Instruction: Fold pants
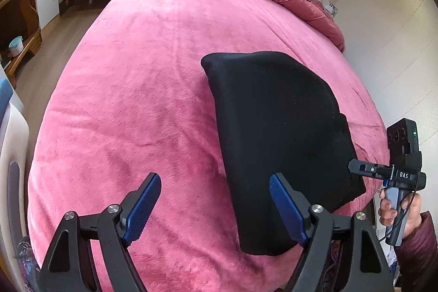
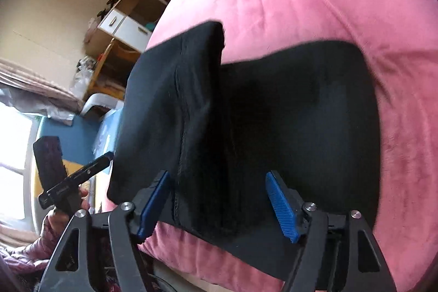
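Soft daylight, blown-out window (image 2: 13, 155) at left — fisheye-bent edges, slight motion blur — dark vignette corners.

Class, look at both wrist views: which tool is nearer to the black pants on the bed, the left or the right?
Right. The right tool hangs open directly over the pants, pads either side of the fabric. The left tool is open mostly over the pink blanket, beside the pants' edge.
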`<state>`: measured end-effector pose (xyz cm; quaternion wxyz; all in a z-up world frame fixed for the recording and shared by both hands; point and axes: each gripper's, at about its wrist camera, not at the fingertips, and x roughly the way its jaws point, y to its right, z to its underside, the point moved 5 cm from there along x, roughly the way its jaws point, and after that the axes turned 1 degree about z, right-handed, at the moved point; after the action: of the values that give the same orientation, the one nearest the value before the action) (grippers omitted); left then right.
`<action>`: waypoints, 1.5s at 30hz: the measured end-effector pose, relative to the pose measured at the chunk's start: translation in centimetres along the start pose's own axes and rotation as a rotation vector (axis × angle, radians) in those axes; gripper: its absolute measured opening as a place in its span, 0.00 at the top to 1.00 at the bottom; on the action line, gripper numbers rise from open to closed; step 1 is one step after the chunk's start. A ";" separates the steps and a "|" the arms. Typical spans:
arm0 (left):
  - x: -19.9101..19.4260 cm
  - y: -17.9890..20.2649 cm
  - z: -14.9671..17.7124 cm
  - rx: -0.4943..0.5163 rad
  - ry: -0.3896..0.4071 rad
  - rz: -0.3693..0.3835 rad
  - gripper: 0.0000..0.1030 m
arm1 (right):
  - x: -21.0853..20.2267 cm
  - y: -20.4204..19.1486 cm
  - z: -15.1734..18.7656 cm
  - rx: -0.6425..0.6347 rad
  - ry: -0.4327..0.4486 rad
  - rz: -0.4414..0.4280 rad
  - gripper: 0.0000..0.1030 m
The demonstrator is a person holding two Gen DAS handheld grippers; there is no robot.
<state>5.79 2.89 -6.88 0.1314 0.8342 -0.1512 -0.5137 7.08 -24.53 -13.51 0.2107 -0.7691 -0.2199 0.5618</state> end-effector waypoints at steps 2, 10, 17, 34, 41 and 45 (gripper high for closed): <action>0.0 0.1 0.0 0.002 -0.005 -0.003 0.20 | 1.2 -0.7 0.1 -0.019 -0.025 -0.042 0.28; -0.2 -0.1 0.1 0.032 -0.009 -0.025 0.20 | 4.1 -3.7 -1.1 -0.119 -0.029 -0.055 0.83; -1.6 -0.6 -1.3 0.000 0.041 -0.003 0.20 | -2.8 -9.3 -2.1 -0.281 0.098 -0.009 0.85; 3.8 9.0 -1.5 0.254 -0.070 0.112 0.20 | -6.1 2.1 3.6 -0.132 0.083 0.363 0.85; 4.9 8.5 -1.3 0.193 -0.084 0.103 0.19 | -6.0 3.3 4.2 -0.080 0.114 0.323 0.85; 2.2 8.8 -2.9 0.210 0.049 0.116 0.20 | -8.0 5.0 4.2 -0.042 0.142 0.274 0.76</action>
<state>8.33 -5.86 -4.11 0.0765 0.8455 -0.2489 -0.4662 1.44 -32.88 -11.40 0.1307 -0.8340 -0.1093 0.5249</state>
